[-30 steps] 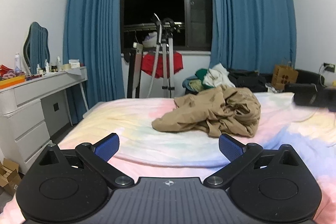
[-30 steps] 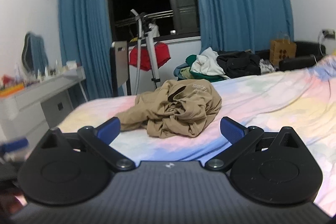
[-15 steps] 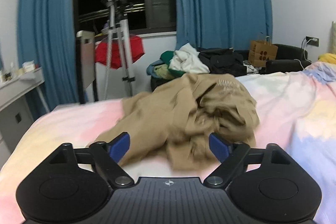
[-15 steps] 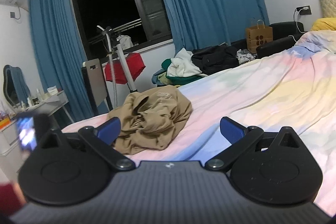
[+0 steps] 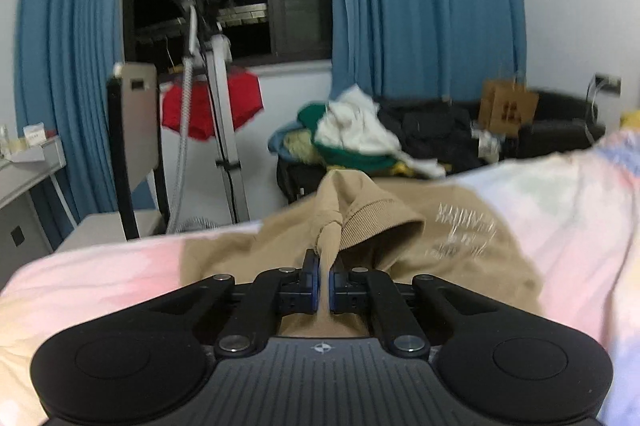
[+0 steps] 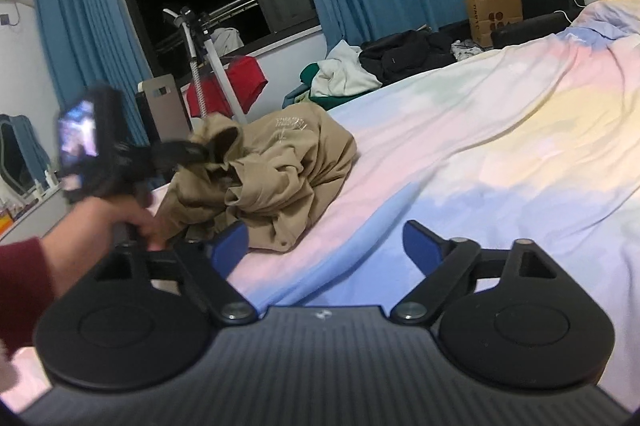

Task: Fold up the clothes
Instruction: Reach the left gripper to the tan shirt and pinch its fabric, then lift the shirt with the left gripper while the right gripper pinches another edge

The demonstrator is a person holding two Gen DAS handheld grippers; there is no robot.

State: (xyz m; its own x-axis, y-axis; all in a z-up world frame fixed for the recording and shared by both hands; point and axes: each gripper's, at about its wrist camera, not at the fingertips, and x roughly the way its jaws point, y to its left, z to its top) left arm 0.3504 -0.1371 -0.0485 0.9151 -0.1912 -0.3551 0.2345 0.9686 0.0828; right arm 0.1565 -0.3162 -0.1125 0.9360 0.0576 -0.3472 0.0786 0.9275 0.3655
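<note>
Whereas its blue pads stood wide apart a second ago, the left gripper [image 5: 324, 276] now pinches a ridge of the crumpled tan cotton garment [image 6: 276, 162] on the pastel tie-dye bedsheet [image 6: 500, 154]. At five o'clock from the garment, the right gripper [image 6: 326, 246] hovers with jaws wide, holding nothing. At twelve o'clock, a heap of clothes [image 5: 360, 138] lies beyond the bed.

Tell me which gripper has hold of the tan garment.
The left gripper: its jaws are shut on a pinch of the tan garment by the ribbed cuff. The right gripper is open, over the bedsheet.
</note>
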